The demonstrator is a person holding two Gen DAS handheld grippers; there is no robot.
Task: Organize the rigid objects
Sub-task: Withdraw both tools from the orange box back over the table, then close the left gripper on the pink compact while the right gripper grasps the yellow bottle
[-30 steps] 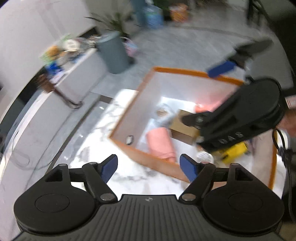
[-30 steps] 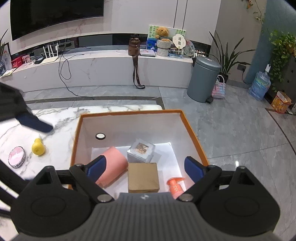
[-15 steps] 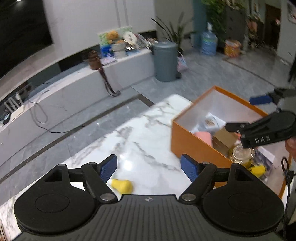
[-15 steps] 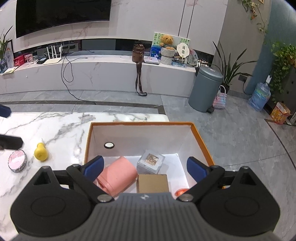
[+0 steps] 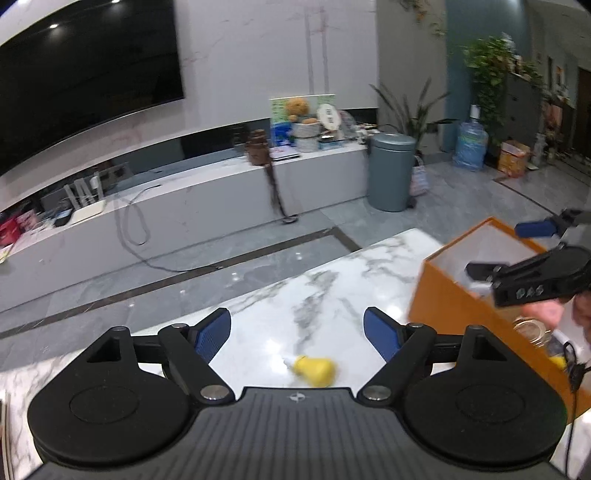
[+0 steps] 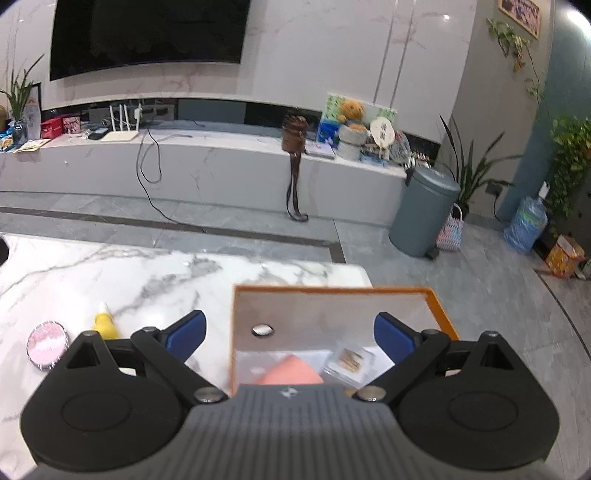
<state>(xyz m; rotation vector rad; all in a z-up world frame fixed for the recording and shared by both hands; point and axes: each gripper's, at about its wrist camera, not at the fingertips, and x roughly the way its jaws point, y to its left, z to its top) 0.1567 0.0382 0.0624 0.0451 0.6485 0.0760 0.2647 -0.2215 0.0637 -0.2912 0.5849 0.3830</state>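
A: Starting nearest: what is the left tool [image 5: 297, 334] doing?

B: Released, blue pads spread wide with nothing between them. It hangs over the marble tabletop [image 5: 325, 291], and a small yellow bottle [image 5: 314, 369] lies on its side just beyond its body, white tip pointing left.

A: And the right tool [image 6: 290, 332]?

B: Also released and carrying nothing. From its own camera it sits above the near part of the orange box [image 6: 441, 308]. In the left wrist view it shows at the right edge, over that same box [image 5: 447, 299].

A: What is inside the box?

B: From the right wrist view: a pink item [image 6: 291, 373] closest to the camera, a clear square case [image 6: 349, 362] just right of it, and a small round disc [image 6: 262, 329] against the far inner wall. The rest of the floor is hidden by the tool's body. The left view shows a glass jar [image 5: 532, 330] near the box's close end, blurred.

A: Anything outside the box?

B: The yellow bottle [image 6: 104, 323] stands out on the tabletop to the box's left, and a round pink compact [image 6: 47, 344] lies just left of that, apart from it.

A: Further back?

B: Grey tiled floor, then a grey pedal bin [image 6: 423, 214] to the right. Behind runs a long white console [image 6: 207, 170] with a brown bag [image 6: 294, 133] hanging its strap over the edge, and a dark television [image 6: 147, 33] on the wall.
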